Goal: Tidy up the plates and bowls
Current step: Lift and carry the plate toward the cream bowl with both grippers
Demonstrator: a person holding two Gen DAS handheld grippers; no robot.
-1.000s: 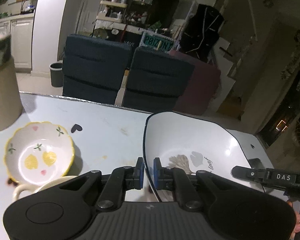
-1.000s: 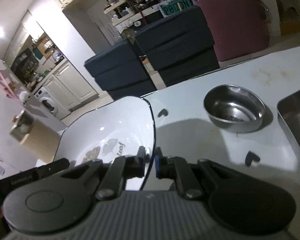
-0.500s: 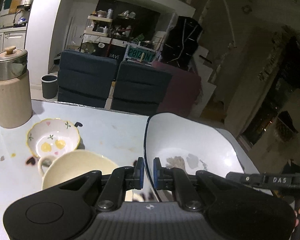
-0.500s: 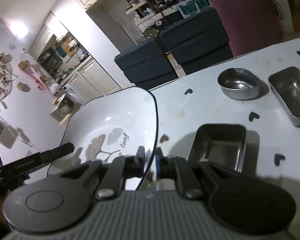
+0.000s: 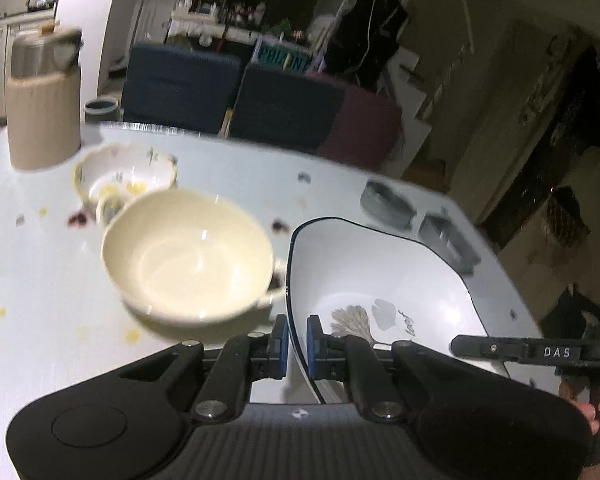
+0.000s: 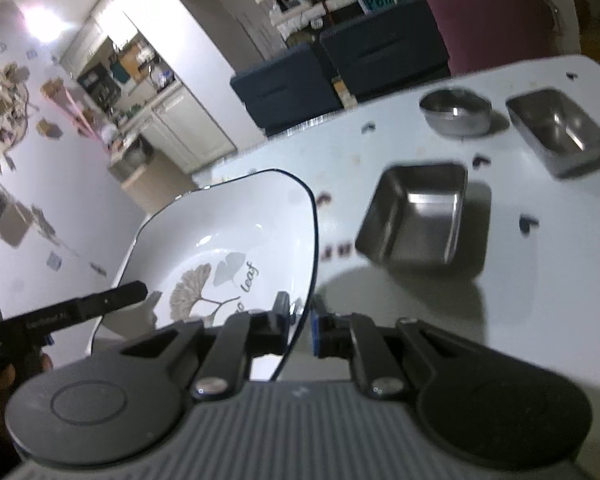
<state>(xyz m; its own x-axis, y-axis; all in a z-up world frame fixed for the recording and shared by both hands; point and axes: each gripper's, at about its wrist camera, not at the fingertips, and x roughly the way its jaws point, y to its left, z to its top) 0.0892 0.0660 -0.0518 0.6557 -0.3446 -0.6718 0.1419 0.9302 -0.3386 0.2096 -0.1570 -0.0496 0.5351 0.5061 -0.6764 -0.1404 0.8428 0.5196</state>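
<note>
- Here, nearest of all, the left gripper [image 5: 296, 346] is clamped on the left rim of the white square bowl [image 5: 380, 280], its blue pads pinching the dark-edged lip from both sides.
- Likewise the right gripper [image 6: 302, 320] is clamped on the opposite rim of the same bowl [image 6: 228, 248], so the dish hangs between the two hands, clear of the table [image 5: 40, 260], with its leaf print facing up.
- Neither hand is nearer than the other; the bowl spans the gap between them and any setting-down has to be done by both together.
- Just beyond on the left side sits the cream bowl [image 5: 188, 256], close beside the carried bowl's left rim, with the flowered bowl [image 5: 124, 172] touching or just behind it.
- On the right side lies a square steel tray [image 6: 416, 216], and farther back a round steel bowl [image 6: 456, 114] and another steel tray [image 6: 556, 128].
- I'd judge the free spot lies between the cream bowl and the steel pieces.
</note>
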